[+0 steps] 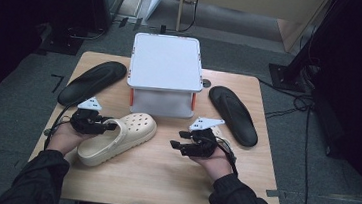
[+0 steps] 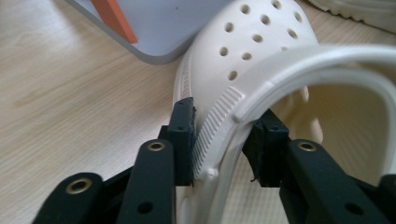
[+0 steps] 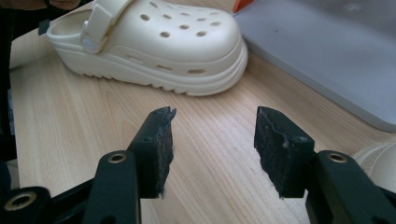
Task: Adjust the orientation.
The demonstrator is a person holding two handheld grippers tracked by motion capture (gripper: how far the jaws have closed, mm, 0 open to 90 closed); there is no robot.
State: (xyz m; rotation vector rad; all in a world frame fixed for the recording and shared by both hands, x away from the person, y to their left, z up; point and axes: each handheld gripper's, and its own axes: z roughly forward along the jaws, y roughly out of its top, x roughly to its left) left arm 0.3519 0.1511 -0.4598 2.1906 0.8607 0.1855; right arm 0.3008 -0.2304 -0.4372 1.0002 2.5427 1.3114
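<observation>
We have the left tool (image 1: 97,123) closed on the cream clog (image 1: 120,139): in the left gripper view its jaws pinch the side wall of the clog (image 2: 261,70) at the heel opening, one pad against the ribbed outer face and the other inside the rim, just where the heel strap (image 2: 327,58) hinges. The grip looks seated, though we cannot tell how firmly the pads bite.

The clog lies on the wooden counter (image 1: 162,175), left of centre, just in front of the white lidded box (image 1: 165,63). Its long axis runs diagonally: heel toward the left hand (image 1: 65,138), perforated toe toward the box. The left tool therefore holds the near end, and any lift will, in our judgement, swing the toe about that point.

The right tool (image 1: 181,144) hovers over bare counter with its jaws wide and empty; in the right gripper view the clog (image 3: 154,42) lies ahead and well apart, its side facing the pads. The left hand is plainly the nearer one.

Two black insoles (image 1: 93,81) (image 1: 233,114) flank the box and lie clear of both tools.
</observation>
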